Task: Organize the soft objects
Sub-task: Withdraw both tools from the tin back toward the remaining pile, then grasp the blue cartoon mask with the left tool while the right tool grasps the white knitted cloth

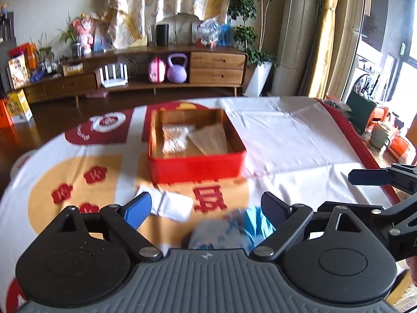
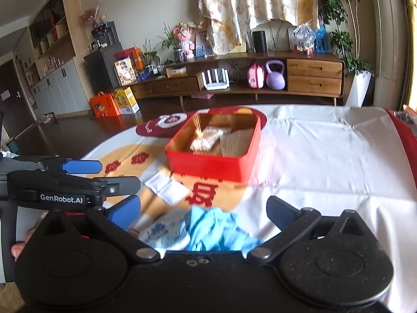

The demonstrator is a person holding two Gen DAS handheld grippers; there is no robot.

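Tablecloth, both tools — left tool, right tool — spread wide, empty, blue cloth beneath

The cloth over the surface is white, printed with a tan-orange field, small red flower badges and a big red character, with dark red patches toward the far edge and a red border at the right edge. The box is bright red outside and golden tan inside; in it lie a whitish speckled packet and pale beige sheets. A folded white cloth lies near the box. Closer in sits a crumpled light-blue fabric beside a white piece with blue printing. The left gripper is black with blue pads; the right gripper is black, with blue pads too.
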